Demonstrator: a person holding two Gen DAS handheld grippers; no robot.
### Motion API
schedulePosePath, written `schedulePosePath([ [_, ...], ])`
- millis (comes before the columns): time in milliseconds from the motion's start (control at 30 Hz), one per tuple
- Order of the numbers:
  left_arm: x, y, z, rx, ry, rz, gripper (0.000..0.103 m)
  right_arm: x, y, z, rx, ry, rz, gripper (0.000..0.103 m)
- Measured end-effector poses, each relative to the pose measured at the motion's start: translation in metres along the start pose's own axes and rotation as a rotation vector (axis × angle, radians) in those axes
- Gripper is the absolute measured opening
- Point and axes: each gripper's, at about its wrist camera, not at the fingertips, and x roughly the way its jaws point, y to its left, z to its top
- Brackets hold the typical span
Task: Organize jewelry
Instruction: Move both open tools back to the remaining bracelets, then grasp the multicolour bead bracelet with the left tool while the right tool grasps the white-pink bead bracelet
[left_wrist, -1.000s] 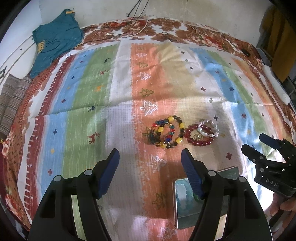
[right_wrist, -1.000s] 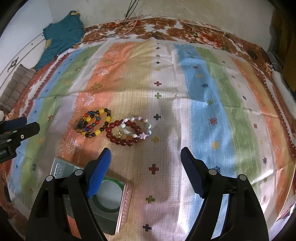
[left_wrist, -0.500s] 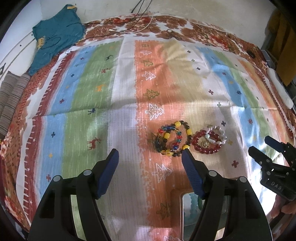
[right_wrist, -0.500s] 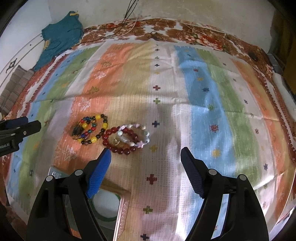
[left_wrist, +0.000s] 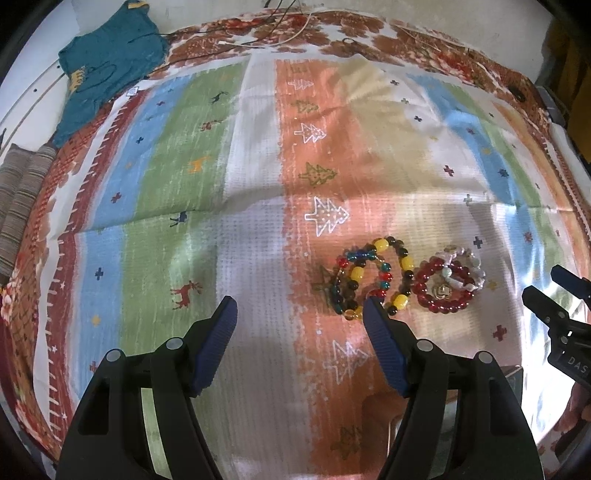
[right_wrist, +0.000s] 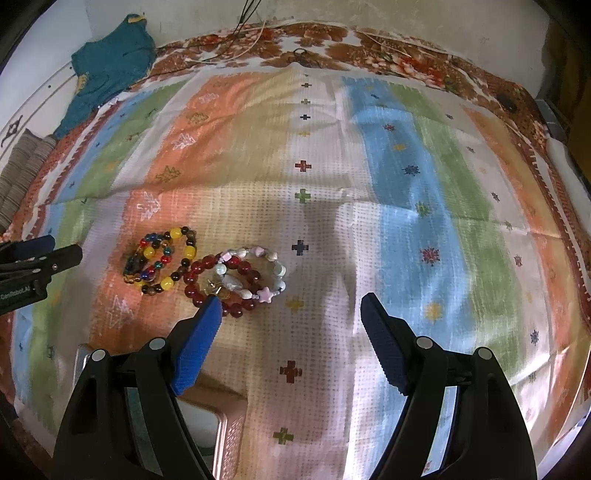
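Right wrist: right tongs (right_wrist: 291, 314) wide apart, empty.

striped cloth (left_wrist: 258, 206), dark red bracelet (left_wrist: 439, 291), teal garment (left_wrist: 107, 74)

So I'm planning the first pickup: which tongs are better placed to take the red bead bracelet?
Right, probably. The open right tongs have one tip right at the red bead bracelet. The open left tongs sit nearer the multicolored bracelet.
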Motion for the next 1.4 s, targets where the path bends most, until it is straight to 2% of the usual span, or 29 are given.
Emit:
schedulePosePath([
  [500, 0.032, 0.002, 0.011, -0.008, 0.057, -0.048, 0.07, 0.032, 0.002, 0.01, -0.026, 0.064, -0.02, 0.078],
  [1267, 0.08, -0.007, 0.013, 0.053, 0.141, -0.017, 0.07, 0.077, -0.005, 0.026, -0.032, 0.134, -0.074, 0.077],
  [1400, 0.085, -0.007, 0.012, 0.065, 0.132, -0.001, 0.07, 0.086, -0.002, 0.024, -0.059, 0.147, -0.094, 0.078],
])
